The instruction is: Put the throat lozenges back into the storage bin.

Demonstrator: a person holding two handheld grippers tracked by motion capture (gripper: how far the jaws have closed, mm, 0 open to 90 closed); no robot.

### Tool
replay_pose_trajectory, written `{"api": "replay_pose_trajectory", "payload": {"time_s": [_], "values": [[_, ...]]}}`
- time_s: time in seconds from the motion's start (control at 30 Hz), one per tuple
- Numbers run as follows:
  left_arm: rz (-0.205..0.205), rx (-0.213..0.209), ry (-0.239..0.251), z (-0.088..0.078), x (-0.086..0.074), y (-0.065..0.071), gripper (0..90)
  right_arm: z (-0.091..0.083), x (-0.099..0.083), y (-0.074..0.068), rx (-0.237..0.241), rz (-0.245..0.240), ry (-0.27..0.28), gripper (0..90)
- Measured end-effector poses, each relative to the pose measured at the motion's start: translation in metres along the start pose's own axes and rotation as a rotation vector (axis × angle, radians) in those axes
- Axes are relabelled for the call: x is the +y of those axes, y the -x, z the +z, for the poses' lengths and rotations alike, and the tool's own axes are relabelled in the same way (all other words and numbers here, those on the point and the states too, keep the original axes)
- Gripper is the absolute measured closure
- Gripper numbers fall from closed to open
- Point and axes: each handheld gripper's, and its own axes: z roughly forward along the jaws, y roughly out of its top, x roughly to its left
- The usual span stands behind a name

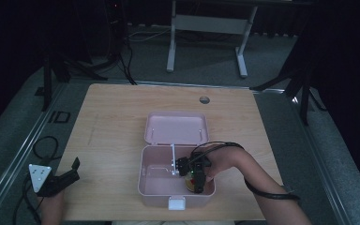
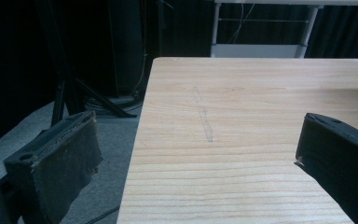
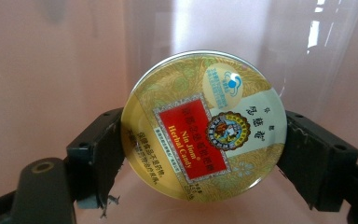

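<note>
Pink plastic walls surround the round tin (image 3: 204,125) that we hold in the right gripper (image 3: 200,154), its two black fingers (image 3: 100,151) pressed against opposite edges of the gold rim. In the high view that gripper (image 1: 197,176) reaches down into the near right part of the open pink box (image 1: 145,180), whose lid (image 1: 176,127) lies flat just behind it on the wooden surface (image 1: 112,122). The tin (a herbal candy tin, by its red label) faces the camera flat on, and we cannot tell whether its underside already touches the box floor.

We judge the step in hand to be setting the tin down inside the box. To do it well we keep the tin level, lower it until the floor takes its weight, and only then spread the fingers, since a smooth metal rim held at two points can swing or slip if the grip loosens early. We should also mind the near wall and the white upright piece (image 1: 173,159) inside the box when lifting out, drawing straight up.

Our left gripper (image 1: 58,180) rests at the near left corner of the surface, well apart from the box, its fingers (image 2: 58,161) spread wide with nothing between them.
</note>
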Motion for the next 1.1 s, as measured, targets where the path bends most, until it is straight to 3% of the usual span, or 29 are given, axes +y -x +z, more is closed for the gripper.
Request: {"api": "replay_pose_trajectory", "payload": {"time_s": [0.27, 0.57, 0.83, 1.1], "values": [[0.0, -0.001, 0.0, 0.0, 0.0, 0.0, 0.3, 0.008, 0.001, 0.003, 0.016, 0.015, -0.007, 19.4], [0.0, 0.0, 0.0, 0.0, 0.0, 0.0, 0.3, 0.0, -0.001, 0.002, 0.031, 0.03, 0.007, 15.5], [0.0, -0.001, 0.0, 0.0, 0.0, 0.0, 0.3, -0.022, -0.004, -0.001, 0.016, 0.019, 0.047, 14.8], [0.001, 0.0, -0.001, 0.0, 0.0, 0.0, 0.3, -0.051, -0.014, -0.002, -0.007, 0.041, 0.11, 12.0]]}}
